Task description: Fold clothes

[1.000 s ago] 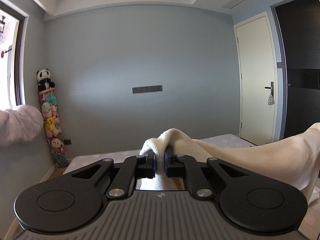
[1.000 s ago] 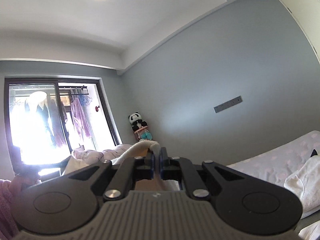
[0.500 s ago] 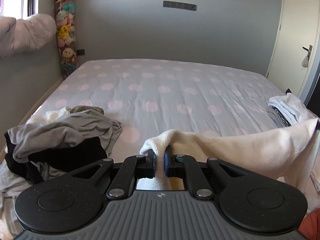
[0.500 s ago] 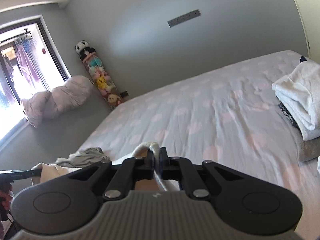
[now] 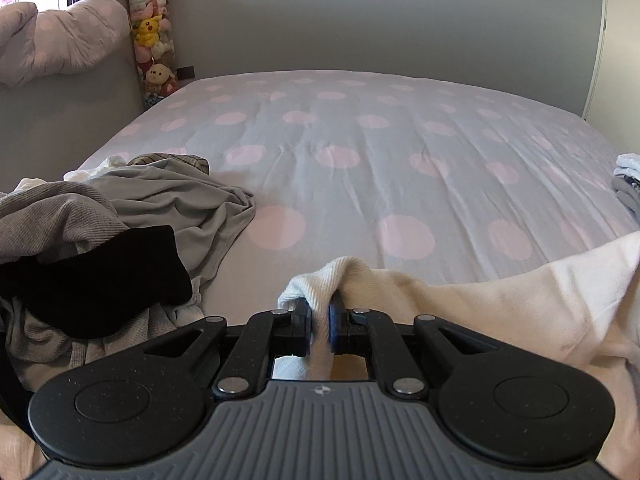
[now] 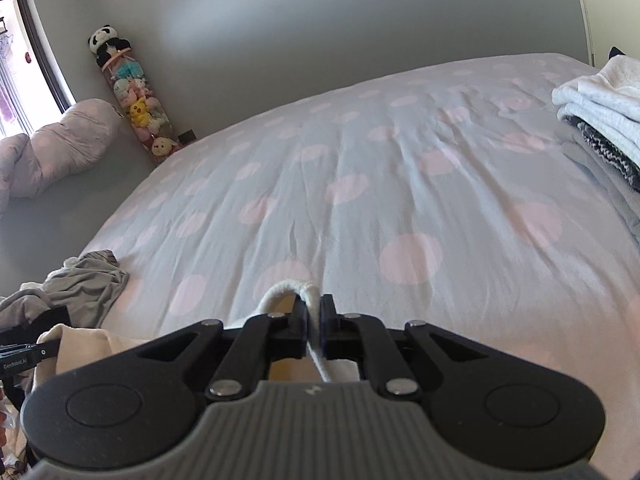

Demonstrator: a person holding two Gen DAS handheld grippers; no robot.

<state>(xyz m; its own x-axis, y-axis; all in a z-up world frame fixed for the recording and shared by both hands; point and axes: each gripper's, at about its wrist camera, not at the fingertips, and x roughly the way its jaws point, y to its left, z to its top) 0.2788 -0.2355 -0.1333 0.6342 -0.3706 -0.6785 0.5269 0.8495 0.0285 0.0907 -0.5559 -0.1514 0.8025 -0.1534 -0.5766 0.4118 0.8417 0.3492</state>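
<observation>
My left gripper (image 5: 319, 316) is shut on a fold of a cream knit garment (image 5: 500, 300), which stretches away to the right, low over the near edge of the bed. My right gripper (image 6: 314, 316) is shut on another ribbed edge of the same cream garment (image 6: 286, 294); more of it hangs at the lower left (image 6: 80, 340). The left gripper's tip (image 6: 24, 354) shows at the left edge of the right wrist view.
The bed (image 5: 360, 140) has a grey sheet with pink dots. A heap of unfolded grey and black clothes (image 5: 100, 232) lies at the near left. A stack of folded clothes (image 6: 600, 116) sits at the right. A rolled duvet (image 5: 56, 44) and a column of plush toys (image 5: 154, 40) stand by the far-left wall.
Both grippers have tilted down from facing the wall and ceiling to facing the bed, and have come lower toward the sheet, still holding the cream garment.
</observation>
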